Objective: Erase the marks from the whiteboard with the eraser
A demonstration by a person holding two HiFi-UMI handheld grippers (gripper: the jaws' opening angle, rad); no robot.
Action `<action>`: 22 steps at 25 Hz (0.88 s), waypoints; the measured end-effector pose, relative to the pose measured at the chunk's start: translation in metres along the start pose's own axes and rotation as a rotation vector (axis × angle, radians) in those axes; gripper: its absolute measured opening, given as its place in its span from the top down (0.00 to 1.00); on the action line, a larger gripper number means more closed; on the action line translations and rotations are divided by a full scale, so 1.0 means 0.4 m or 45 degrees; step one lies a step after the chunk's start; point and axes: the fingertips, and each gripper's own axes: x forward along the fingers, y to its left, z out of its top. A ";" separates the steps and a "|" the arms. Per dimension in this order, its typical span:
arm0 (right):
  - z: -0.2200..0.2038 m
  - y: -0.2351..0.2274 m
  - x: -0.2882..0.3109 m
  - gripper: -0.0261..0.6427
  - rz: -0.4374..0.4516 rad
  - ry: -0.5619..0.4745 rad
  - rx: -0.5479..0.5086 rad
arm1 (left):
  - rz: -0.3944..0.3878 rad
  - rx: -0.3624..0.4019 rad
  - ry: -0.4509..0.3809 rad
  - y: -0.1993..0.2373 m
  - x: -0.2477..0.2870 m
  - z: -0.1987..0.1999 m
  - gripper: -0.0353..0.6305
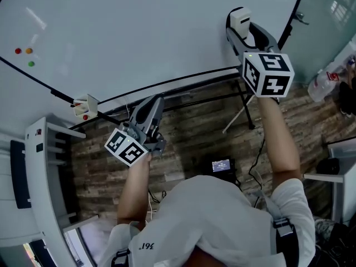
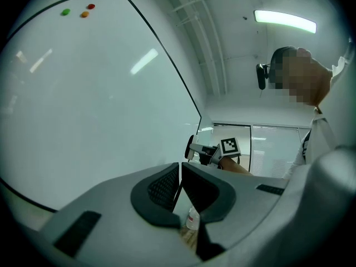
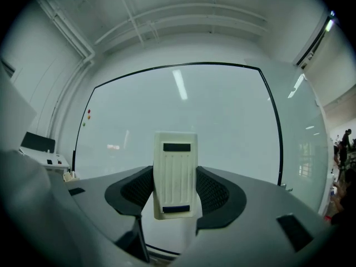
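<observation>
The whiteboard (image 1: 139, 32) gave a wide bare field to the left of the eraser (image 1: 240, 20), running as far as three small coloured magnets (image 1: 24, 53) near its far left side. To the right there was little room: the black frame's right edge (image 1: 295, 10) stood near the eraser, and the bottom edge ran just below it. A small box (image 1: 84, 105) hung on the bottom edge at the left.

Whether the eraser's face touched the board could not be told from any view. The right gripper view showed only its ribbed cream back. The board's stand was mostly hidden behind the arms, and the bottle (image 1: 322, 85) on the right was blurred.

The right arm reached straight forward, and the right gripper (image 1: 239, 29) had its jaws closed firmly on the eraser's two sides. The left arm was bent and held low, with the left gripper (image 1: 156, 100) below the bottom edge over the wooden floor (image 1: 189, 132). It tilted up towards the board, its jaws drawn to a thin slit with nothing between them.
</observation>
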 end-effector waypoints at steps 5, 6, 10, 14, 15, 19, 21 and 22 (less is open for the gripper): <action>-0.018 0.113 -0.065 0.58 0.011 0.030 0.002 | -0.009 -0.007 0.028 -0.029 -0.118 0.005 0.93; -0.020 0.132 -0.078 0.58 0.010 0.033 0.001 | -0.011 -0.010 0.029 -0.033 -0.141 0.005 0.93; -0.033 0.196 -0.131 0.58 0.005 0.049 -0.005 | -0.021 -0.021 0.026 -0.049 -0.217 0.005 0.93; -0.046 0.254 -0.185 0.58 0.008 0.044 0.006 | -0.040 -0.036 0.020 -0.068 -0.275 0.002 0.93; -0.053 0.269 -0.197 0.58 0.008 0.047 0.013 | -0.046 -0.041 0.019 -0.073 -0.287 0.001 0.93; -0.086 0.325 -0.238 0.58 0.019 0.081 0.030 | -0.063 -0.055 0.019 -0.091 -0.331 -0.004 0.93; -0.096 0.348 -0.255 0.58 0.025 0.089 0.040 | -0.070 -0.057 0.010 -0.099 -0.349 -0.002 0.93; -0.099 0.359 -0.264 0.58 0.028 0.091 0.047 | -0.074 -0.059 0.007 -0.103 -0.358 -0.002 0.93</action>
